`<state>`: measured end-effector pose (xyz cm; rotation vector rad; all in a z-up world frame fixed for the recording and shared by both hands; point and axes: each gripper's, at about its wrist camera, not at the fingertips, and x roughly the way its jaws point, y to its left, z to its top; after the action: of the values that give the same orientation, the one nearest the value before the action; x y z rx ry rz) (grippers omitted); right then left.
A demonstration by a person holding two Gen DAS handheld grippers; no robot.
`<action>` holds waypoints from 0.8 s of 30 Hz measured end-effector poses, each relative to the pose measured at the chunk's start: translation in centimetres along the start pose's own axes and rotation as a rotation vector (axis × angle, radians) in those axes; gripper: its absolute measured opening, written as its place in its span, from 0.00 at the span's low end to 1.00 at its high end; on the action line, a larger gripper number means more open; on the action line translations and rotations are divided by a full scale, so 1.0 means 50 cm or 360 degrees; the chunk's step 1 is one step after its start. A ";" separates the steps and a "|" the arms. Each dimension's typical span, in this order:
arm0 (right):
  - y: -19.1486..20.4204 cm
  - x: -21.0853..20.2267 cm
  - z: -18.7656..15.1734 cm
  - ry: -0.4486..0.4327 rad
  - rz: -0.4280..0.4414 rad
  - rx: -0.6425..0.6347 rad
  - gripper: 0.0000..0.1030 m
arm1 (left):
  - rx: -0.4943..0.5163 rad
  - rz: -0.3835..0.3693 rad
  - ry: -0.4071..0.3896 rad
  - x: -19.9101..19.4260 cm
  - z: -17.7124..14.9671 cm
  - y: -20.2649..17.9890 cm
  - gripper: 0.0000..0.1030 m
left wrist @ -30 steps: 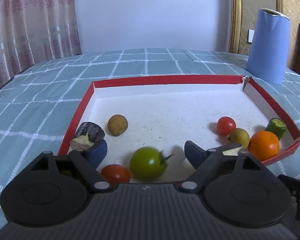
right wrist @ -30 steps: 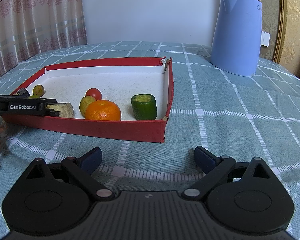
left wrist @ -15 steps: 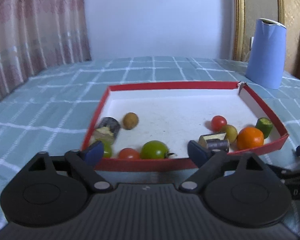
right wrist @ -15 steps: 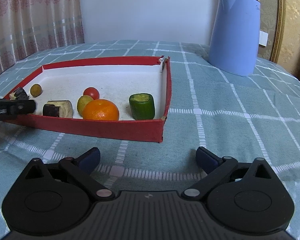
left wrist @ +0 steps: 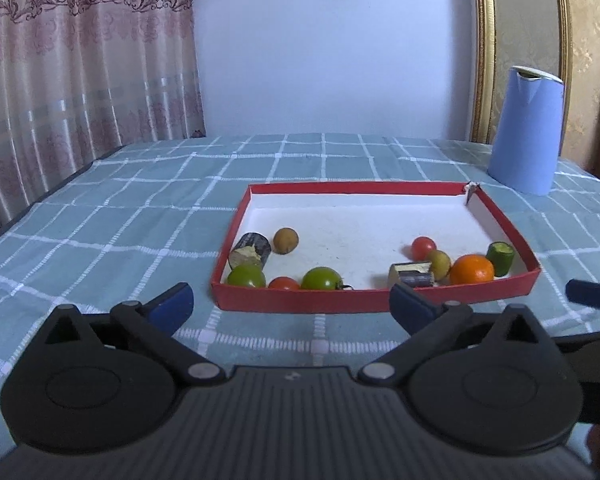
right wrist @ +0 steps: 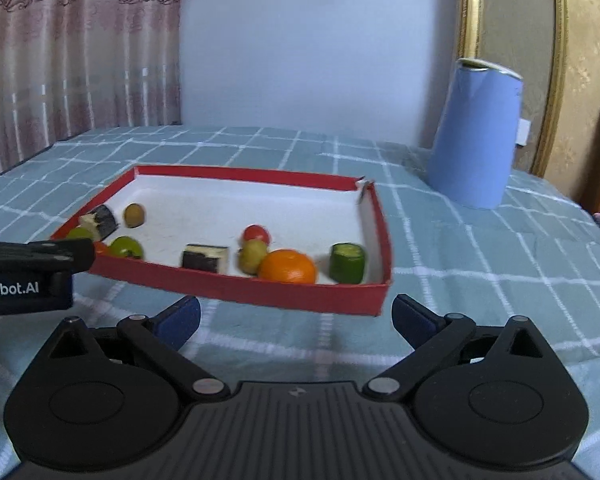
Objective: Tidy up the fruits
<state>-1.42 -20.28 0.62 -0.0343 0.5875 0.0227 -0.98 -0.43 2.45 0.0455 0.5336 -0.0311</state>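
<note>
A red-rimmed tray (left wrist: 374, 302) (right wrist: 236, 290) lies on the checked cloth and holds several fruits. In the left wrist view I see two green tomatoes (left wrist: 321, 279), a red tomato (left wrist: 283, 282), an orange (left wrist: 471, 270), a cucumber piece (left wrist: 500, 253), two eggplant pieces (left wrist: 411, 274) and a brown round fruit (left wrist: 286, 240). The orange (right wrist: 287, 266) and cucumber piece (right wrist: 347, 263) also show in the right wrist view. My left gripper (left wrist: 292, 306) is open and empty, just in front of the tray's near wall. My right gripper (right wrist: 296, 316) is open and empty, in front of the tray's right corner.
A tall blue jug (left wrist: 526, 130) (right wrist: 474, 136) stands behind the tray to the right. A pink curtain (left wrist: 80, 72) hangs at the left. The left gripper's body (right wrist: 28, 276) shows at the left edge of the right wrist view. The table's left edge runs beside the curtain.
My left gripper has pulled back and up out of the tray, leaving the green tomato and an eggplant piece inside. My right gripper has risen and drawn back a little.
</note>
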 end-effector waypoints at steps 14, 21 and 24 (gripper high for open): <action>-0.006 0.010 -0.002 0.0039 -0.0048 0.0082 1.00 | 0.0021 -0.0016 0.0040 -0.002 -0.003 -0.010 1.00; -0.014 0.014 -0.004 0.0047 -0.0049 0.0115 1.00 | 0.0028 -0.0034 0.0039 -0.004 -0.001 -0.015 1.00; -0.017 0.013 -0.005 0.0048 -0.0049 0.0120 1.00 | 0.0025 -0.0042 0.0042 -0.003 -0.001 -0.016 1.00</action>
<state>-0.96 -21.12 0.08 0.0296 0.6174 -0.0298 -1.18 -1.25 2.47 0.0543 0.5601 -0.0603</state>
